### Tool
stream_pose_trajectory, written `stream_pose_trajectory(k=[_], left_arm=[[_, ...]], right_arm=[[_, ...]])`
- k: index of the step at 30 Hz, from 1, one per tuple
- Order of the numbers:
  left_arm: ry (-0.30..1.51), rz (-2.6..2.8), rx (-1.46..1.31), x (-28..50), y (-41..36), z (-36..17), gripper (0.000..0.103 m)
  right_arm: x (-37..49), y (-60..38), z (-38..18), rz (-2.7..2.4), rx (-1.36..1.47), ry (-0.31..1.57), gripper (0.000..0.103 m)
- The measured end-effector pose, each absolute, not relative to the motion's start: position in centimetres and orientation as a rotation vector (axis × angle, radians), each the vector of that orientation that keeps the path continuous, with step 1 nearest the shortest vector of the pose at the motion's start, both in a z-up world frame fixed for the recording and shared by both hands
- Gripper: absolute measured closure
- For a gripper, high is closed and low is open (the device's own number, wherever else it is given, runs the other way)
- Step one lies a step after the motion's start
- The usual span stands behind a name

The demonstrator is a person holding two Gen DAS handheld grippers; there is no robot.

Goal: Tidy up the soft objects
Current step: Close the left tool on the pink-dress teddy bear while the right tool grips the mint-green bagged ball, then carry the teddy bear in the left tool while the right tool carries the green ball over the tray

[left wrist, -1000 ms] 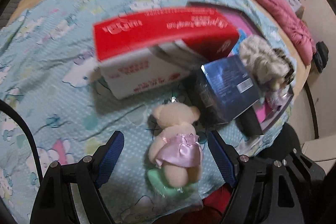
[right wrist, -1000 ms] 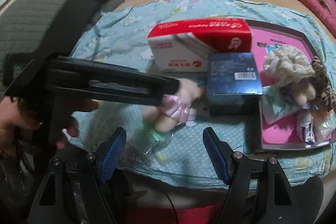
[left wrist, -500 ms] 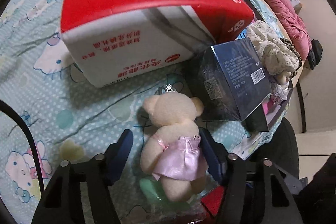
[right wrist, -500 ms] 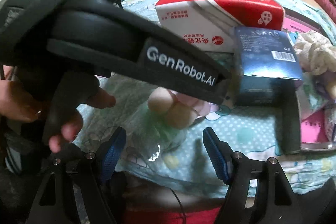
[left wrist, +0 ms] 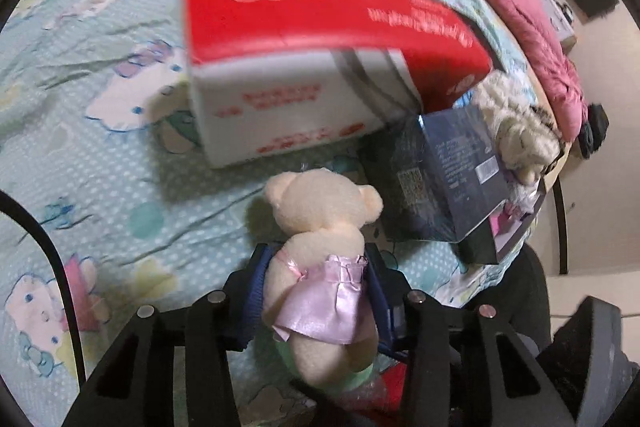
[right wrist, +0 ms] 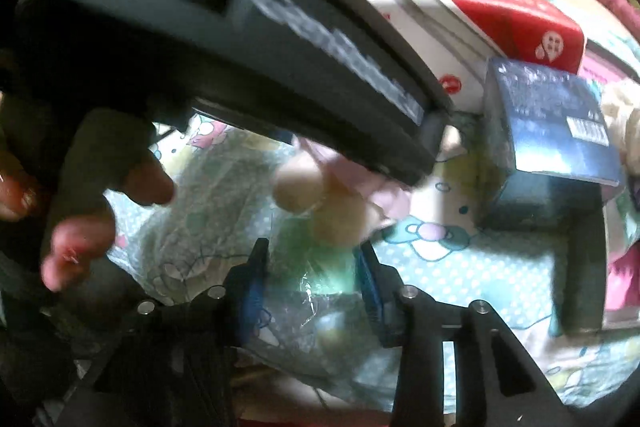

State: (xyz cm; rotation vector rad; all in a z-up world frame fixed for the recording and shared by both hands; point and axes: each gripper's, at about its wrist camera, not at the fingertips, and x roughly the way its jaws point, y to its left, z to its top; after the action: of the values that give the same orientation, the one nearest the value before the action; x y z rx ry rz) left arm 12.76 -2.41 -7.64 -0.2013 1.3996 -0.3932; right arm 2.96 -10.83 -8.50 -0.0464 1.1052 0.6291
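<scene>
Beside the red box [left wrist: 320, 67], left tongs [left wrist: 316, 283] have just closed on the teddy [left wrist: 320, 251]; right tongs [right wrist: 312, 279] have closed around its plastic bag [right wrist: 308, 267]; sorting barely begun.

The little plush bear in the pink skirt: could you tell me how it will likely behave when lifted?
The plush bear looks soft, so it will probably squash between the left gripper pads. Probably light. The satin skirt may slip slightly.
</scene>
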Motion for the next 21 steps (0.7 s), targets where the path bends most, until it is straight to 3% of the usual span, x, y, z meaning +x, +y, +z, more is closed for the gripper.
stream_pose_trajectory(k=[11, 21], left_arm=[[1.182, -0.367, -0.276, 10.8, 0.4, 0.3, 0.057], [1.065, -0.398, -0.188, 10.9, -3.4, 5.6, 0.057]], right_arm=[[0.7, -15.0, -3.1, 0.596, -0.026, 0.945, 0.061], [2.1, -23.6, 3.7, 0.399, 0.078, 0.760, 0.061]])
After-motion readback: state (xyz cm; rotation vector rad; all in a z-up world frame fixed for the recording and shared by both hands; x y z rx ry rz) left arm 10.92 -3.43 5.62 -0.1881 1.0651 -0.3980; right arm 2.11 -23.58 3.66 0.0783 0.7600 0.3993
